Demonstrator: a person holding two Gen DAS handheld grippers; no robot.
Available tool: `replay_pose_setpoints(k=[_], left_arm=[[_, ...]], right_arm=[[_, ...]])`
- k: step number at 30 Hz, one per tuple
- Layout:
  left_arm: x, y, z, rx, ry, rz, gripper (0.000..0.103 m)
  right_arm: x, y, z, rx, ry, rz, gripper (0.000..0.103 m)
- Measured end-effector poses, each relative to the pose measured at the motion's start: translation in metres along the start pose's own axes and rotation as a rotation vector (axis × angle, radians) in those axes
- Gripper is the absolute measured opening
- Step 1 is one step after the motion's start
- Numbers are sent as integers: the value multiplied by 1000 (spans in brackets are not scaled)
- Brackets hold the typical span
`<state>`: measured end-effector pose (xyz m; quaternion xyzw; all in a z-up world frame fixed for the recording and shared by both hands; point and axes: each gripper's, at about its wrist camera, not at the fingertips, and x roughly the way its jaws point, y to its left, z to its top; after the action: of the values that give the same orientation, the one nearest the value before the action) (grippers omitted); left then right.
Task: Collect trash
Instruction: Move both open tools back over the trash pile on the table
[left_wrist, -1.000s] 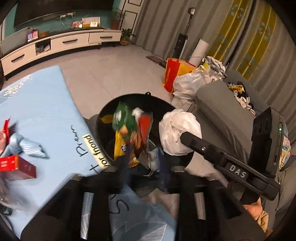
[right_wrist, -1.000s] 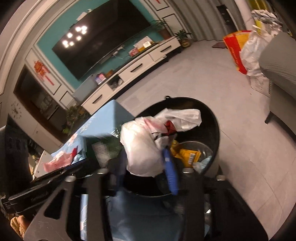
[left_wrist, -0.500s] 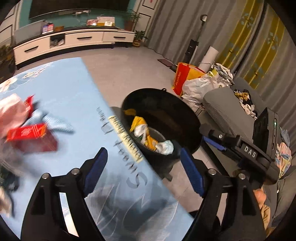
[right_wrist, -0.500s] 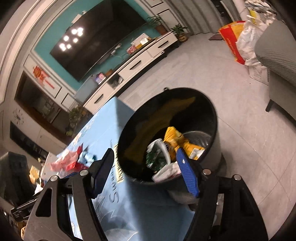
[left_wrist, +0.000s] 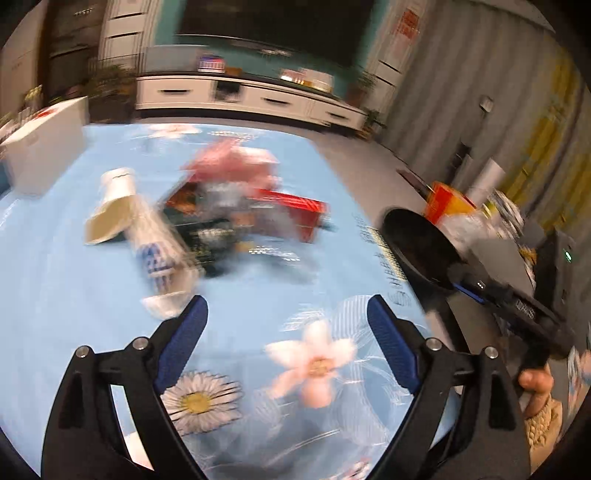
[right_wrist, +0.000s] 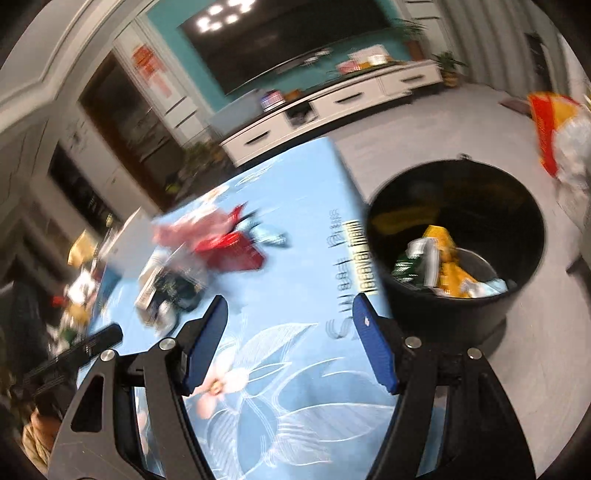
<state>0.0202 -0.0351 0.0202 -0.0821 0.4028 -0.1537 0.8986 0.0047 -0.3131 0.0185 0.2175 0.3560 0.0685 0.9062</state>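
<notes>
Trash (left_wrist: 236, 210) lies blurred in a heap at the centre of the left wrist view, on the blue flowered tablecloth (left_wrist: 74, 295); the left gripper (left_wrist: 287, 317) at the bottom has just been opening, jaws spread with nothing between them, and the black bin (left_wrist: 417, 247) sits at the right. Right wrist view: the right gripper (right_wrist: 290, 314) has also just been opening and is empty, with the trash at centre left and the bin, holding wrappers (right_wrist: 439, 266), at the right.
</notes>
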Motion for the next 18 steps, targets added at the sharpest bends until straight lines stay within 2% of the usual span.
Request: replay_pose_setpoints(k=[3, 8, 13, 18], left_arm=[[-14, 40, -7, -92, -20, 46, 88], [-21, 82, -19, -193, -20, 64, 88], [-20, 100, -28, -238, -25, 53, 88], [-8, 98, -18, -228, -31, 24, 88]], right_arm=[[12, 33, -5, -91, 35, 12, 69], [34, 70, -12, -184, 83, 29, 69], [58, 100, -16, -290, 102, -2, 69], [81, 110, -11, -311, 108, -8, 69]])
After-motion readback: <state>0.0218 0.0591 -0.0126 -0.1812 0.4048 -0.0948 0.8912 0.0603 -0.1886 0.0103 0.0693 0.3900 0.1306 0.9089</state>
